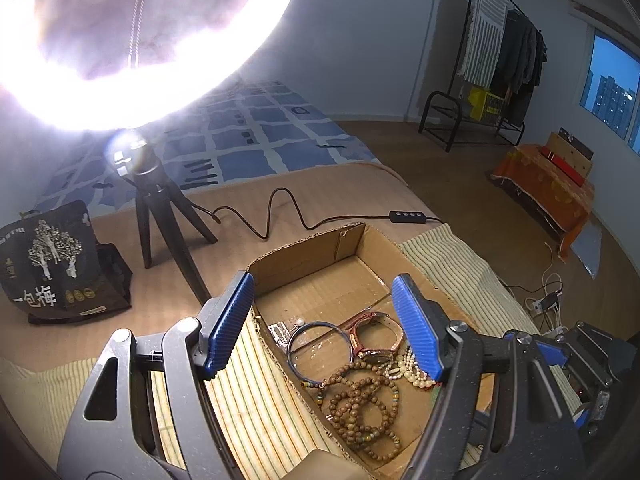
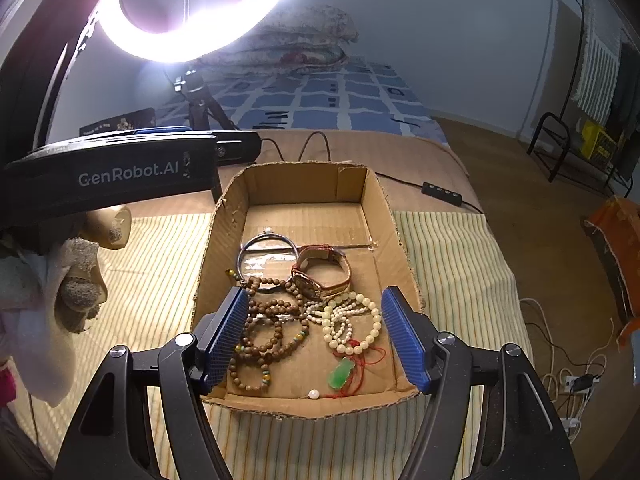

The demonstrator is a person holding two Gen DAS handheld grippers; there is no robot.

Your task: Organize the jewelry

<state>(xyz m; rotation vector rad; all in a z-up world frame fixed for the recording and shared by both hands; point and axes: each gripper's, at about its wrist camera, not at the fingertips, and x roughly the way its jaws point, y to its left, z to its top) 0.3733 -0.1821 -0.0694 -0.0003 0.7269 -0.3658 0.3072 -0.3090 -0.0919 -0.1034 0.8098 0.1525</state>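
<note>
An open cardboard box (image 2: 296, 184) sits on a striped mat and holds a heap of jewelry: a thin bangle (image 2: 269, 248), a watch with a brown strap (image 2: 320, 276), brown wooden bead strings (image 2: 264, 332), pale bead bracelets (image 2: 352, 320), a green jade pendant on red cord (image 2: 340, 374) and a loose pearl (image 2: 313, 394). My right gripper (image 2: 320, 336) is open and empty, hovering over the near end of the box. My left gripper (image 1: 324, 324) is open and empty above the box (image 1: 320, 276), with the bangle (image 1: 320, 344) and wooden beads (image 1: 364, 408) below it.
A ring light (image 1: 132, 40) on a small tripod (image 1: 160, 216) stands behind the box, its cable and switch (image 1: 404, 215) trailing right. A black snack bag (image 1: 52, 264) stands at left. The bed with a blue checked cover (image 1: 248, 136) lies behind. Floor cables (image 2: 568, 380) lie at right.
</note>
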